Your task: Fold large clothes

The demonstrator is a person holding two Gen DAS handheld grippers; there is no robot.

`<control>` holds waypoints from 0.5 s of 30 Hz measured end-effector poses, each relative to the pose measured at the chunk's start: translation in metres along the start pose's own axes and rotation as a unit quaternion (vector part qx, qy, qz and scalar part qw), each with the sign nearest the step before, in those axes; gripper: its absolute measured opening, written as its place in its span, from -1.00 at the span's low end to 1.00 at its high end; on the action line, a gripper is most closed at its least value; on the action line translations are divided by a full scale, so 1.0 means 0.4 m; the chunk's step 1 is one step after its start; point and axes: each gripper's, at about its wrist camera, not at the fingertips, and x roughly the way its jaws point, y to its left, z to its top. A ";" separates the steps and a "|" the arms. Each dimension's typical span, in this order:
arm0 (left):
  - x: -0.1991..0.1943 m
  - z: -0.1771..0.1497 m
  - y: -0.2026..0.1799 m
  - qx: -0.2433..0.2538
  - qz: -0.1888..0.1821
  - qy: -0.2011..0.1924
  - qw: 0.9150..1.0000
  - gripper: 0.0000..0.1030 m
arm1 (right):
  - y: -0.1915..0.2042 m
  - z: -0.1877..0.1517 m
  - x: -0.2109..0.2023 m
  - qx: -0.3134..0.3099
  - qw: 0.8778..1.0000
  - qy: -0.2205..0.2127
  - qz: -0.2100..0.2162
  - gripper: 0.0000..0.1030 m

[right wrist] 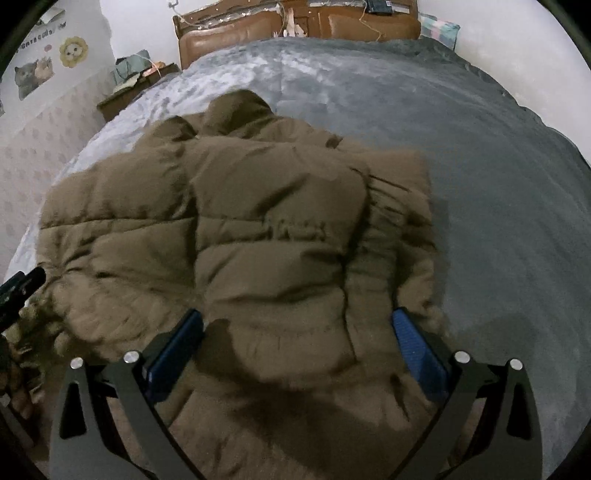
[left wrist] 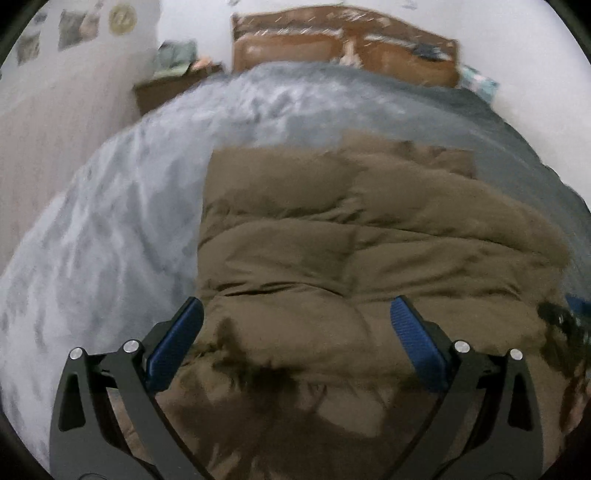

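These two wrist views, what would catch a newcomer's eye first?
A puffy brown jacket sprawls across the grey bedspread, filling the middle of both views. Both the left gripper and right gripper hover open over its near end. A brown headboard stands at the far end.

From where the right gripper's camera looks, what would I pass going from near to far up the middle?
Right gripper → brown puffy jacket → grey blanket → brown headboard.
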 end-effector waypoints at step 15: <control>-0.225 -0.202 0.036 -0.017 -0.013 0.015 1.000 0.94 | -0.042 -0.191 -0.273 -0.020 0.999 -0.033 -0.006 0.97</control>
